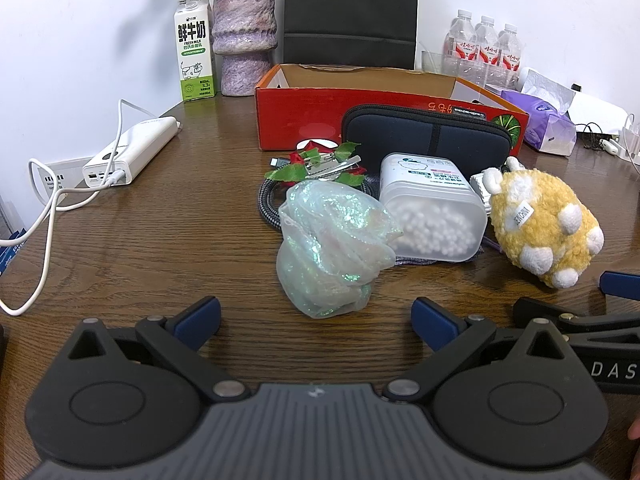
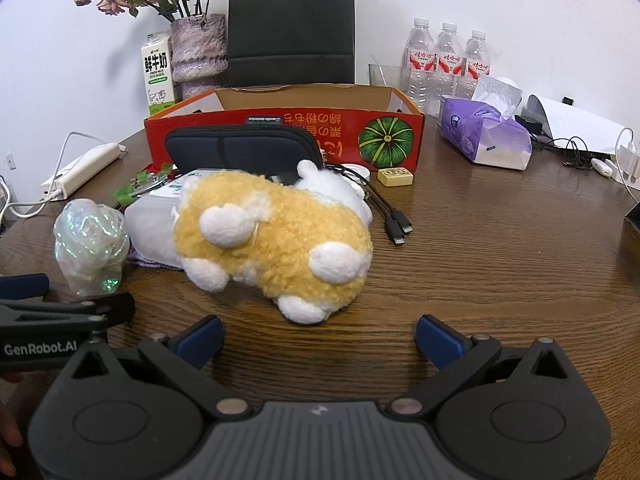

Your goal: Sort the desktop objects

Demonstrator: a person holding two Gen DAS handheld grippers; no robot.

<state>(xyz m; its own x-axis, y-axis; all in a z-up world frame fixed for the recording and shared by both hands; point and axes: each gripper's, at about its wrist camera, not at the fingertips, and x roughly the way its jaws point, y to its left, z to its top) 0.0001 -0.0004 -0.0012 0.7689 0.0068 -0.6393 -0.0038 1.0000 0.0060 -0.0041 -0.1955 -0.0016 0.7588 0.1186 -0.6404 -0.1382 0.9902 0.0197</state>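
Note:
A pile of objects lies before an open red cardboard box (image 1: 316,120) (image 2: 256,136). An iridescent crumpled bag (image 1: 332,248) (image 2: 92,244) is nearest my left gripper (image 1: 316,320), which is open and empty just short of it. A yellow-and-white plush toy (image 2: 272,240) (image 1: 548,224) lies just ahead of my right gripper (image 2: 320,338), also open and empty. Behind are a clear box of cotton swabs (image 1: 432,208), a dark zip pouch (image 1: 428,136) (image 2: 240,152), a holly hair clip (image 1: 320,164), a braided cable (image 1: 272,208) and a small yellow eraser (image 2: 395,177).
A power bank (image 1: 132,152) with white cable sits left. A milk carton (image 1: 194,48), vase (image 1: 244,36), black bag (image 2: 292,24), water bottles (image 2: 448,60) and tissue pack (image 2: 484,136) stand at the back. Black USB cables (image 2: 392,220) lie right of the plush.

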